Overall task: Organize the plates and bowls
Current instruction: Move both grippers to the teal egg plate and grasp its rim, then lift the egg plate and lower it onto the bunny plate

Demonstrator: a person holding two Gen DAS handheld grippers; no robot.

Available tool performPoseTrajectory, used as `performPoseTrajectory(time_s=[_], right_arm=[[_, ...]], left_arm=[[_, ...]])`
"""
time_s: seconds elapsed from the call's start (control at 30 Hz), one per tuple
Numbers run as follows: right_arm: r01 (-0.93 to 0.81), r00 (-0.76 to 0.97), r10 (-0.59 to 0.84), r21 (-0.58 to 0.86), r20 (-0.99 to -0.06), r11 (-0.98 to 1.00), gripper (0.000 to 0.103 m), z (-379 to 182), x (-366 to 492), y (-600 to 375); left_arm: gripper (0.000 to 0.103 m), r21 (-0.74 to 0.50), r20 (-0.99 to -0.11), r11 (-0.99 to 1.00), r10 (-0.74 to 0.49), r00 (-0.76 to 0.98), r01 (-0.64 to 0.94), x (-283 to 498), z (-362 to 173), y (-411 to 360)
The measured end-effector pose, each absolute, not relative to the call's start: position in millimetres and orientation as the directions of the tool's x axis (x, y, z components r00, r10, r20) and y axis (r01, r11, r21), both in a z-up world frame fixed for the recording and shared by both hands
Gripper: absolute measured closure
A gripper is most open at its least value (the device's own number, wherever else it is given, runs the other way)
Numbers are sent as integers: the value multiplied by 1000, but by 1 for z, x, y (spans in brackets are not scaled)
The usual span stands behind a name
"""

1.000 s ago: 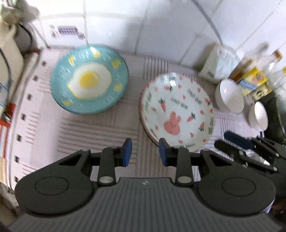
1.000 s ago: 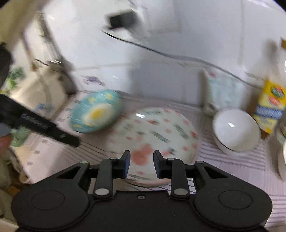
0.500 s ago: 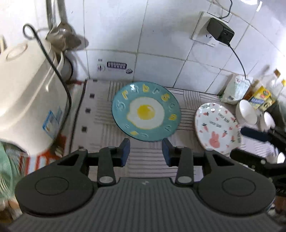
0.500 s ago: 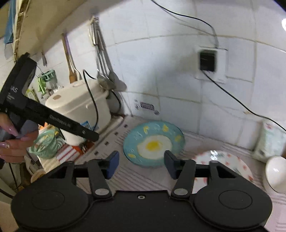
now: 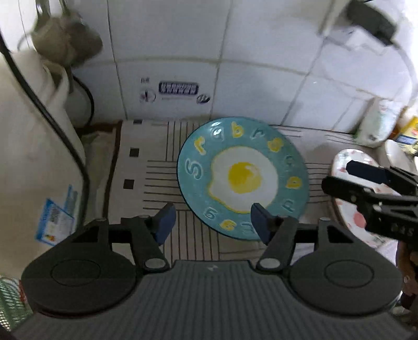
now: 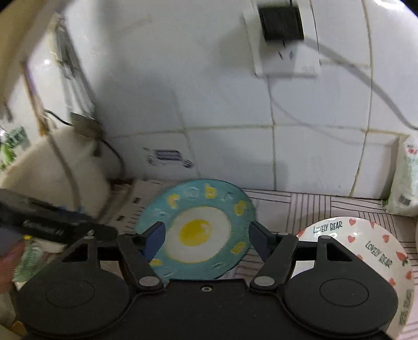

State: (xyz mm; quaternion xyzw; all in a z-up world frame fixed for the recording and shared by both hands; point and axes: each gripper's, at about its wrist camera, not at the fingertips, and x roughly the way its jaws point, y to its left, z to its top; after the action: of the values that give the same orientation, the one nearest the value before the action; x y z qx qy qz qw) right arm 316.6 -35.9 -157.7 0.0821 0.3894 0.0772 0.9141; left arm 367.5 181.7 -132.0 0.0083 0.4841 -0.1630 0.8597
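Observation:
A teal plate with a fried-egg picture (image 5: 243,176) lies flat on the striped mat (image 5: 156,172) near the tiled wall; it also shows in the right wrist view (image 6: 198,232). A white plate with hearts and carrots (image 6: 371,251) lies to its right, also seen in the left wrist view (image 5: 350,162). My left gripper (image 5: 213,222) is open and empty, hovering over the teal plate's near-left edge. My right gripper (image 6: 206,240) is open and empty, its jaws spread to either side of the teal plate as seen from above. A white bowl (image 5: 395,154) sits at the far right.
A white rice cooker (image 5: 31,162) with a black cord stands at the left. A wall socket with a black plug (image 6: 282,23) is above. A white packet (image 6: 407,183) leans on the wall at the right. The right gripper (image 5: 371,193) shows in the left wrist view.
Both grippers have moved closer to the teal plate and lower, and both have opened wider. The plates have not moved.

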Motion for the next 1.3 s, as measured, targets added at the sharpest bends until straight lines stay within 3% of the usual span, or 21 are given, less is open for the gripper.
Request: performPoseTrajectory(time_s=[0.2,0.3,0.4,0.57,0.67,0.77,0.87,1.1,1.3], right_arm=[[-55,617,149,147,-772,988,31,-198,360,-39],[-39,587,138,143,-798,989,39,-206,373,-40],[-47,558,133,130,-819,990,41,-213,384,-37],[-27,531,146,155,-834,988,60,-226,400,-39],[-40,536,144,145,-832,989,67,-232,399,-40],[-4,542,191,225,-819,974,67,-235,401,-49],[-19,537,193,217,-821,976,67,-233,403,-47],[23,535,260,322,-804,947,85,-216,384,-64],[-11,550,281,330,-786,944,86,-188,344,-67]], left_arm=[[45,-153,-865,963,-239,442,222,399,-169,176],[57,-160,-857,962,-247,453,222,405,-178,179],[66,-181,-859,956,-267,436,230,411,-184,183],[87,-181,-878,950,-273,394,254,417,-194,186],[87,-186,-865,937,-299,404,296,414,-197,189],[85,-216,-866,936,-315,389,278,417,-200,190],[84,-257,-870,941,-325,371,222,424,-205,191],[80,-284,-891,929,-347,292,236,426,-200,193],[77,-277,-883,914,-363,296,296,403,-174,189]])
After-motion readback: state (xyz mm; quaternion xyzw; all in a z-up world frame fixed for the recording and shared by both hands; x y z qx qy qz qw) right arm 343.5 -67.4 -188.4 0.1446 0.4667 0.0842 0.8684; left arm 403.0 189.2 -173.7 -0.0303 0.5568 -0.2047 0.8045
